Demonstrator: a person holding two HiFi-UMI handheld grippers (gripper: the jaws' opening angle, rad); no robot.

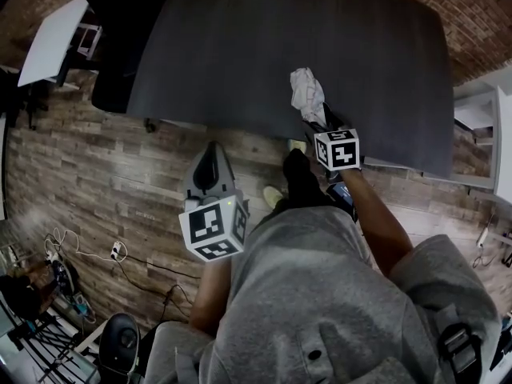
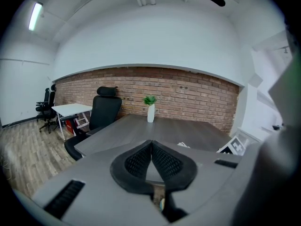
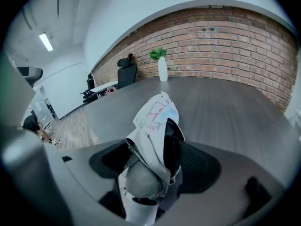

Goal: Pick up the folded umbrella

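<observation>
Dark matte tabletop [image 3: 225, 112] carries crumpled folded umbrella [image 3: 155, 121], flanked by wide-open right tool [image 3: 155, 163].

Left gripper [image 1: 213, 160] tilts slightly down, jaws pressed together; right gripper [image 1: 322, 120], at its 2 o'clock, angles downward, jaws spread wide.

One umbrella [image 1: 307, 94], one vase [image 2: 150, 113], two tables [image 1: 240, 46] [image 1: 50, 42], two tongs [image 1: 213, 152] [image 1: 322, 123].
</observation>
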